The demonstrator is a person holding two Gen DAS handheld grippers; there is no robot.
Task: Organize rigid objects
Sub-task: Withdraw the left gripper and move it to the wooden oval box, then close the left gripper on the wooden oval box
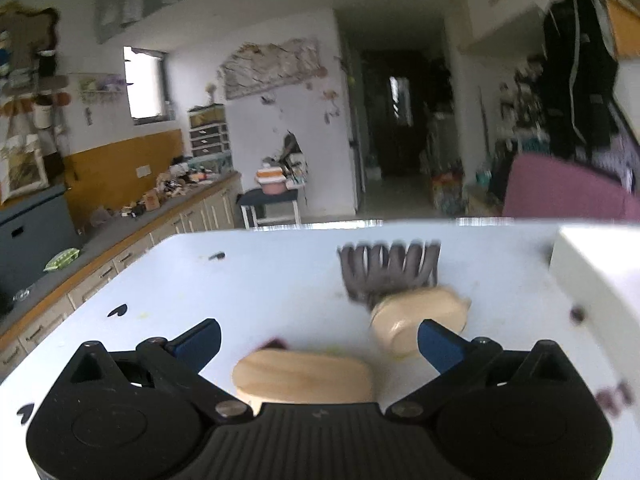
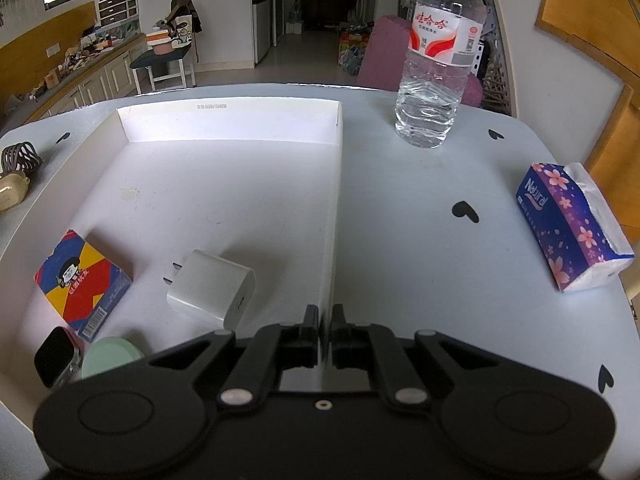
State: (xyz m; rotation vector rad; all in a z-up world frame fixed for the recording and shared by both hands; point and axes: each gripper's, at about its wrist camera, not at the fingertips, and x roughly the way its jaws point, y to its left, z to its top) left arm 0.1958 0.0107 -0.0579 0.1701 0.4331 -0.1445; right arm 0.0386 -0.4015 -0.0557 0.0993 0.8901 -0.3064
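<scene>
In the left wrist view my left gripper [image 1: 318, 340] is open above the white table [image 1: 248, 288]. A wooden block [image 1: 304, 376] lies between its jaws, not gripped. A wooden-handled brush [image 1: 416, 316] with a dark wire claw [image 1: 390, 272] lies just beyond the right fingertip [image 1: 438, 344]. In the right wrist view my right gripper [image 2: 325, 320] is shut on the right wall of a shallow white tray [image 2: 335, 200]. In the tray lie a white charger [image 2: 212, 288], a colourful small box [image 2: 82, 284], a smartwatch [image 2: 54, 356] and a mint round lid [image 2: 112, 356].
A water bottle [image 2: 438, 60] stands at the table's back right. A purple tissue pack [image 2: 572, 228] lies at the right edge. The brush and claw [image 2: 16, 176] show left of the tray. The tray's corner [image 1: 592, 264] rises at the right in the left wrist view.
</scene>
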